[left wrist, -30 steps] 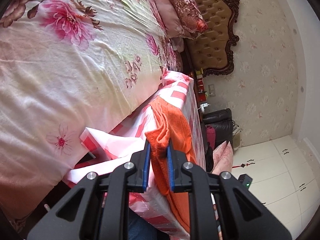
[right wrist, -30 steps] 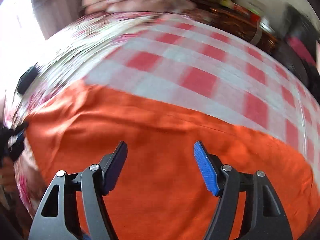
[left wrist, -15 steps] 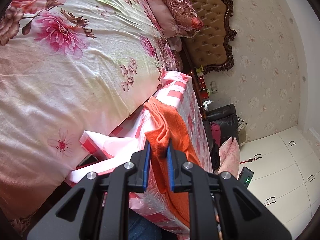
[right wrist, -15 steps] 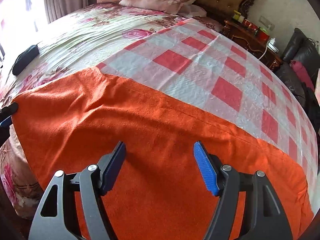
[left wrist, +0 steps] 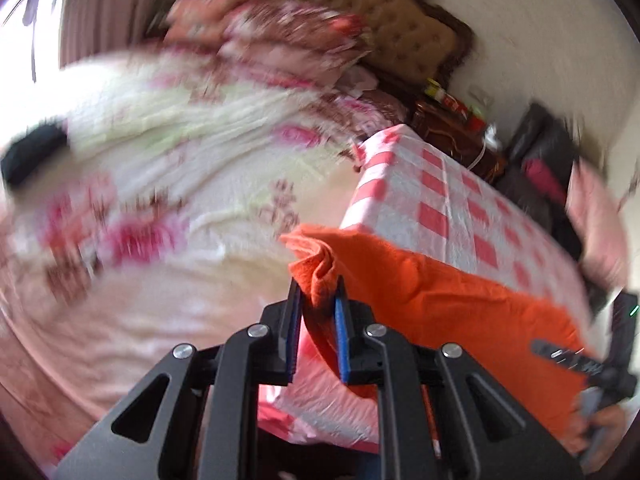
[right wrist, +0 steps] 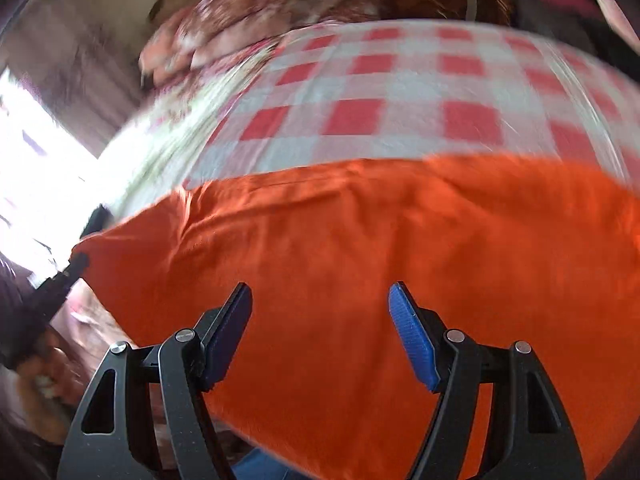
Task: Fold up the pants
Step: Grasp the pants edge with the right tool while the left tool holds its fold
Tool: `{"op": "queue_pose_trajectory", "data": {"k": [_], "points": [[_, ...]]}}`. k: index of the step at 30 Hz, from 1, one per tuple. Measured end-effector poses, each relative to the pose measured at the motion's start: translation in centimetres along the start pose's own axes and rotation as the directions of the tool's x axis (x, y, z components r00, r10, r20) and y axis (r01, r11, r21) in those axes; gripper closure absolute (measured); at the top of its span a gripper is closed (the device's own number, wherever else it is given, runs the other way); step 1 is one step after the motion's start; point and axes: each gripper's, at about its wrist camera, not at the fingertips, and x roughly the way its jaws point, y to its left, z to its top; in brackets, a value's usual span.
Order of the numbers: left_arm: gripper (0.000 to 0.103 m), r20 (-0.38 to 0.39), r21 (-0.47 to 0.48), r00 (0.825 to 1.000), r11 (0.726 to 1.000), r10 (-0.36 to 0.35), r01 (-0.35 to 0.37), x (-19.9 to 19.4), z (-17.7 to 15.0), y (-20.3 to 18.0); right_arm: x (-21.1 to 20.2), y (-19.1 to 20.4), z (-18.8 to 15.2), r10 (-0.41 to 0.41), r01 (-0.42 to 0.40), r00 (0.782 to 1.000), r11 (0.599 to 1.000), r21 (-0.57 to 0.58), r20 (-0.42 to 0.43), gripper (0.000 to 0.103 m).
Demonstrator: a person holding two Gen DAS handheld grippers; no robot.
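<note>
Pants (left wrist: 440, 292): orange, spread over the near end of the checked tabletop (left wrist: 440, 200), near edge hanging off toward the person. One corner is bunched and pinched in the left gripper (left wrist: 316, 304), whose blue pads are nearly closed on the fold of cloth.

Change since a second ago: the left view was side-on to the tabletop with the bed (left wrist: 180, 160) filling the frame and the cloth hanging as a narrow strip. Now the view has rolled upright and risen; the tabletop top and a broad stretch of orange are visible, and the frame is motion-blurred. Grip on the corner is unchanged. Reading: the corner is being lifted to carry it over, the start of a fold.

Right gripper (right wrist: 320, 320): jaws wide and opening further, nothing between them. It hovers above the middle of the orange cloth, pads apart over the fabric, no pinch. In its view the left gripper shows at the far left edge (right wrist: 68, 268), at the cloth's corner; the orange now reaches further up the checked cover than half a second ago.

Right gripper likely needs the opposite corner before the fold can go over evenly.
</note>
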Motion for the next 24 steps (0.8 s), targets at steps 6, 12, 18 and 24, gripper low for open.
{"op": "queue_pose_trajectory", "data": {"k": [6, 12, 18, 24], "points": [[0.088, 0.208, 0.591, 0.978, 0.793, 0.027, -0.147, -1.9, -6.1, -20.2, -4.7, -8.2, -1.4, 0.09, -0.104, 0.993, 0.97, 0.22, 0.071, 0.032], [0.088, 0.232, 0.76, 0.971, 0.634, -0.055, -0.145, 0.4, -17.1, -26.1, -5.7, -12.7, -2.6, 0.166, -0.183, 0.983, 0.929, 0.321, 0.079, 0.032], [0.088, 0.254, 0.735, 0.962, 0.665, -0.095, -0.129, 0.5, -17.7, -24.4, -4.0, -12.3, -2.3, 0.253, -0.251, 0.967, 0.911, 0.326, 0.035, 0.032], [0.088, 0.266, 0.732, 0.956, 0.672, -0.125, -0.116, 0.1, -17.0, -24.6, -0.9, -9.4, 0.0, 0.354, -0.321, 0.934, 0.887, 0.332, -0.042, 0.032]]}}
